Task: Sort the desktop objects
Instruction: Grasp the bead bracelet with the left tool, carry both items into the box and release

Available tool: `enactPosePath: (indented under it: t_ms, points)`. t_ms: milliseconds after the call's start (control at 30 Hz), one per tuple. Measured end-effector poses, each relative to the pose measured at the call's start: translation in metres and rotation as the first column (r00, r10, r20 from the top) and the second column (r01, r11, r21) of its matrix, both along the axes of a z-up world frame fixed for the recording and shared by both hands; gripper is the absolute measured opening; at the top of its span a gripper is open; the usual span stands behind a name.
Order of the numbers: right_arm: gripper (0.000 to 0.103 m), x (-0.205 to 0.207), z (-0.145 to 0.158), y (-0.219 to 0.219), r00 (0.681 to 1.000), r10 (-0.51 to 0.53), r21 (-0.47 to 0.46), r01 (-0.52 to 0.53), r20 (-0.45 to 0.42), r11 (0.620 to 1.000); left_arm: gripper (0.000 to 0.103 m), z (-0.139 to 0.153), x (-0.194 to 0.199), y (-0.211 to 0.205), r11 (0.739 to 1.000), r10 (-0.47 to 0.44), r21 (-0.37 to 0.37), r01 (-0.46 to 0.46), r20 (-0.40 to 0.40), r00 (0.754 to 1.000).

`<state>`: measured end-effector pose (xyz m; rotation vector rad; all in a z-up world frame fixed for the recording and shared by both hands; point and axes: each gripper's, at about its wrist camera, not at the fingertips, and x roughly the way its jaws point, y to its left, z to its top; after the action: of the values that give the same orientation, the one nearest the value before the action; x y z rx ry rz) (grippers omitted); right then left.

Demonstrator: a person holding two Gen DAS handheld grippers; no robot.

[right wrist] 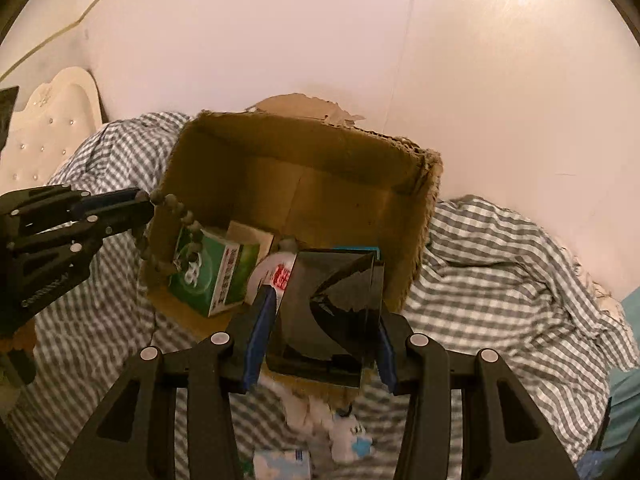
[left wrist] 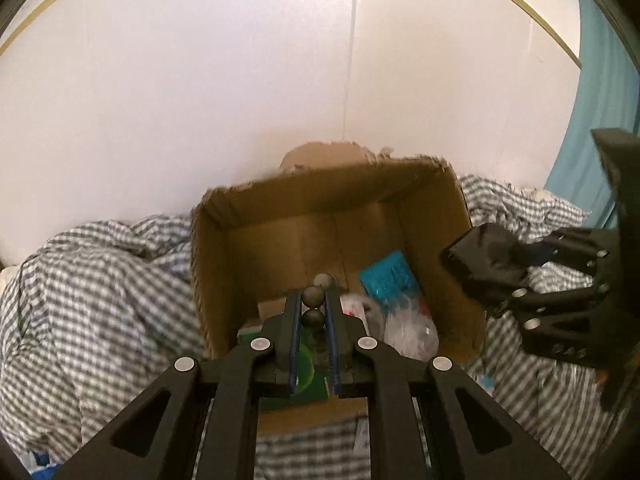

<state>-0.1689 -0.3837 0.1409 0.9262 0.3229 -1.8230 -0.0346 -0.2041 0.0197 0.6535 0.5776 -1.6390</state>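
Note:
An open cardboard box [left wrist: 224, 264] [right wrist: 416, 240] lies on a checked blanket. My left gripper [left wrist: 314, 300] is shut on a dark bead string [left wrist: 313, 296] and holds it over the box's near left edge; from the right wrist view the beads [right wrist: 180, 216] hang from its tips [right wrist: 146, 202] at the box's left wall. My right gripper [right wrist: 324, 300] is shut on a glossy black package [right wrist: 332, 308] over the box's front right; in the left wrist view it [left wrist: 472, 264] is by the right wall. Inside lie a green carton [right wrist: 216, 276], a teal packet [left wrist: 386, 276] and a plastic bag [left wrist: 404, 324].
The grey-and-white checked blanket [left wrist: 100, 288] [right wrist: 500, 280] surrounds the box. A white wall [left wrist: 240, 80] stands behind. A cream padded headboard [right wrist: 44, 128] is at far left. Small white and blue items [right wrist: 348, 436] lie on the blanket below my right gripper. A teal curtain [left wrist: 592, 120] hangs at right.

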Motion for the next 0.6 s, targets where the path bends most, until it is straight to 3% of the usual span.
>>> enactPosePath:
  t_ms: [333, 600]
  points:
    - [0.045, -0.043, -0.009, -0.043, 0.999, 0.003, -0.096, 0.002, 0.054, 0.995, 0.012, -0.016, -0.024, -0.056, 1.0, -0.024, -0.012, 0.024, 0.04, 0.999]
    - [0.045, -0.058, -0.029, -0.06, 0.998, 0.016, -0.093, -0.011, 0.062, 0.996, 0.012, -0.049, -0.031, -0.074, 0.999, -0.037, 0.021, 0.035, 0.063, 0.997]
